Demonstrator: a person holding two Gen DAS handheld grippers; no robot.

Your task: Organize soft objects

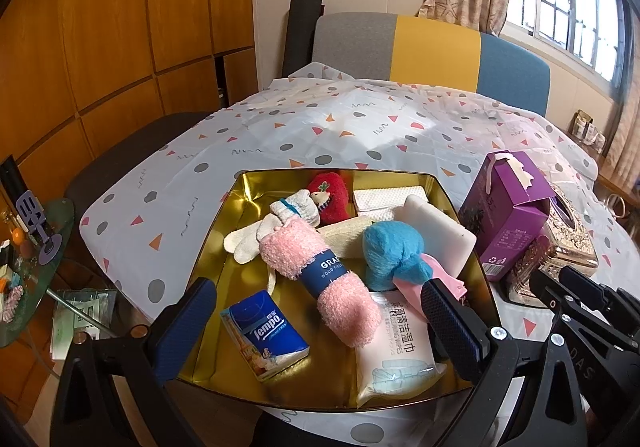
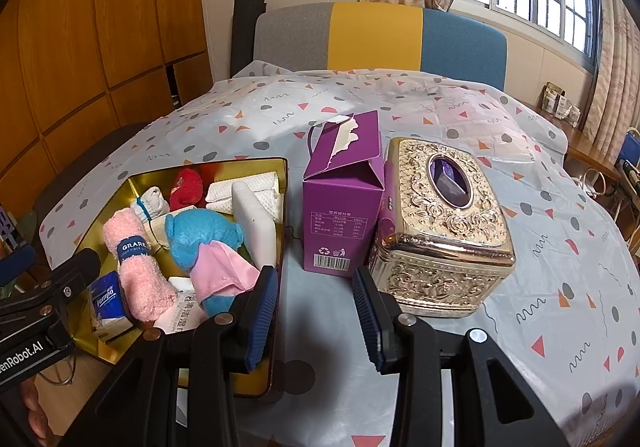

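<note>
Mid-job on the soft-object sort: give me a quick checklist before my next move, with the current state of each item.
1. Left hand-held gripper empty: ok, jaws open wide over the gold tin, nothing between them.
2. Right hand-held gripper empty: ok, jaws apart over bare tablecloth.
3. Soft items gathered in the tin: ok, pink towel roll, blue plush and red plush lie inside.
4. Anything soft left outside the tin: cannot tell; only the purple carton and the gold tissue box show there.
5. Carton stable: ok, upright, close beside the tissue box.
</note>
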